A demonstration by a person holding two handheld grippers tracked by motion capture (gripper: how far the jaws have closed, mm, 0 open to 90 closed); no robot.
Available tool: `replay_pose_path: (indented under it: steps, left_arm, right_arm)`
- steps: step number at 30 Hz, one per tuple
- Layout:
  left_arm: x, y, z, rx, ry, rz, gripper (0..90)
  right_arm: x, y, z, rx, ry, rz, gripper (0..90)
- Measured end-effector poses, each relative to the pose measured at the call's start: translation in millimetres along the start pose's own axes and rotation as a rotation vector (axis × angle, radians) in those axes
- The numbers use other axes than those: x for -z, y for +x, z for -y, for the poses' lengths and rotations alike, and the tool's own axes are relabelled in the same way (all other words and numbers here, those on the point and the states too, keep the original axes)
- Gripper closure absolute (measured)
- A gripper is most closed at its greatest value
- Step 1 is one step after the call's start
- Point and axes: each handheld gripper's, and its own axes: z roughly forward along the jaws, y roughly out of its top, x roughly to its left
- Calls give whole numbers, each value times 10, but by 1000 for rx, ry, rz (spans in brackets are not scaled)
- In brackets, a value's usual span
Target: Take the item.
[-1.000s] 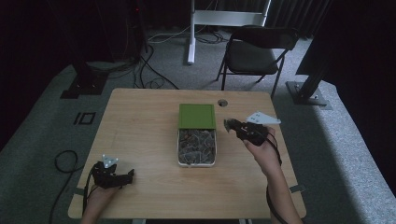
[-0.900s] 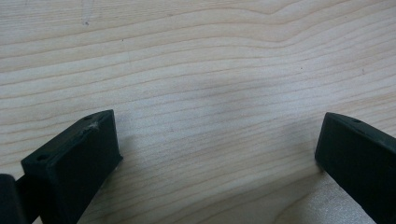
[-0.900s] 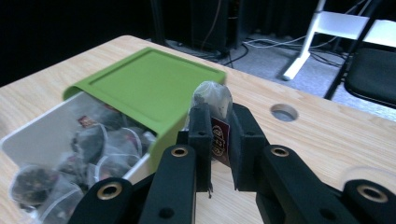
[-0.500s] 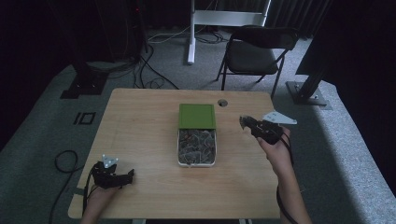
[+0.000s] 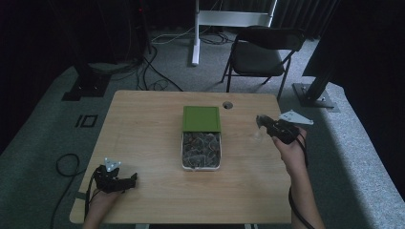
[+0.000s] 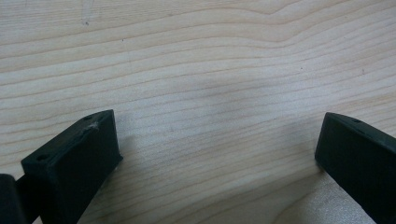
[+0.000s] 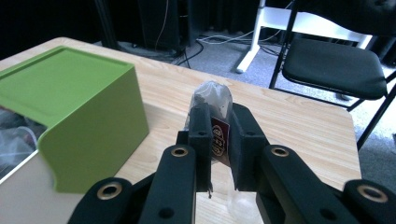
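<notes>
A: The right hand-held gripper (image 7: 219, 140) is clamped on a small clear-wrapped packet (image 7: 214, 100), held above the surface (image 5: 143, 124) right of the green-lidded box (image 5: 201, 117).
B: The wrapper looks slippery; a thin pinch could let it drop.
A: The left hand-held gripper (image 6: 210, 154) rests with jaws apart, holding nothing.

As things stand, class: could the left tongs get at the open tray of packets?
Probably yes. The left tongs are open and hold nothing, and bare table lies between them and the tray, whose green lid covers only the far end.
</notes>
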Motion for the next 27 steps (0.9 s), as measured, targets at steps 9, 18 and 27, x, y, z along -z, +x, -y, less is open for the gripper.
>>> replay_pose_path:
  steps: [9, 18, 27]
  left_arm:
    - [1, 2, 0, -3, 2, 0, 2]
    - [1, 2, 0, -3, 2, 0, 2]
    - [1, 1, 0, -2, 2, 0, 2]
  right_arm:
    - [-73, -159, 55, -37, 0, 43, 813]
    - [-160, -261, 88, -52, 16, 75, 813]
    - [-244, -319, 110, -72, 31, 85, 813]
